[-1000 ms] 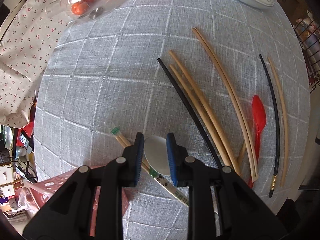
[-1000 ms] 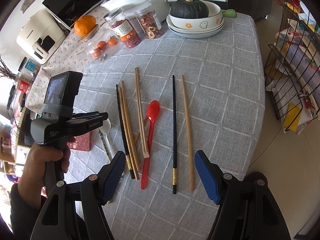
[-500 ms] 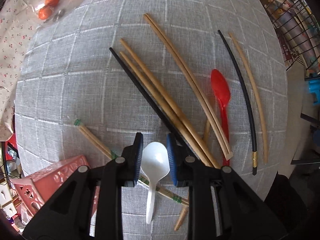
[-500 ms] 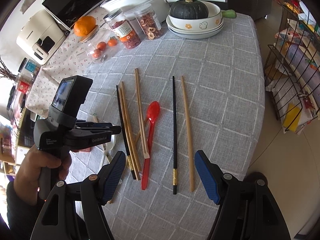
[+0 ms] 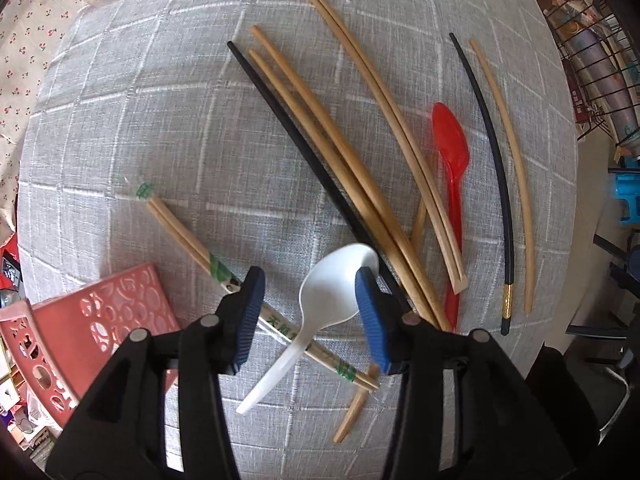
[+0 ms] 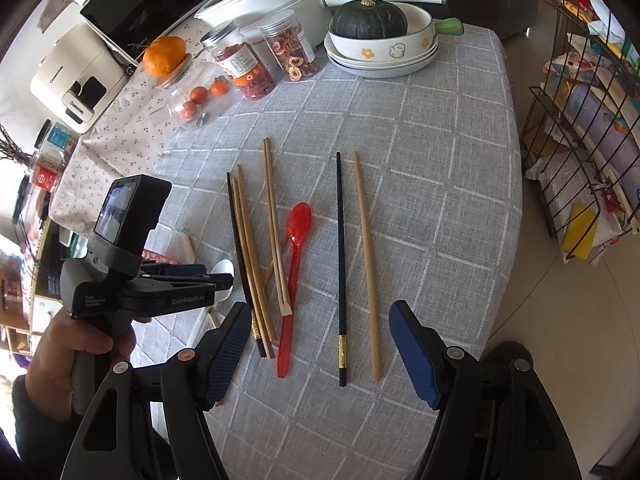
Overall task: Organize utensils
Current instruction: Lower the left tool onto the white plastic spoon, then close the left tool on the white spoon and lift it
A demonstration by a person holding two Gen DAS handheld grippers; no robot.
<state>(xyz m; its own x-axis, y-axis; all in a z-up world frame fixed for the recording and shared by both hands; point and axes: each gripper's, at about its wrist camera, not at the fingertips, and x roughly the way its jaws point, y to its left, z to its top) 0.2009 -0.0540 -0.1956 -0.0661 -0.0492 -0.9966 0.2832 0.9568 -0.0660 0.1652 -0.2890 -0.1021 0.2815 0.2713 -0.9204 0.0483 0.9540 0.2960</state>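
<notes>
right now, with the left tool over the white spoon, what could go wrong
1. The left tool has just been opening, with the white spoon between its pads; only the right pad seems to touch the bowl, so the spoon may drop or tip.
2. The spoon's handle crosses the wrapped chopsticks and its bowl sits beside the black chopstick; it could land on them and stay unsorted.
3. A fresh pinch there might catch those chopsticks too.
</notes>
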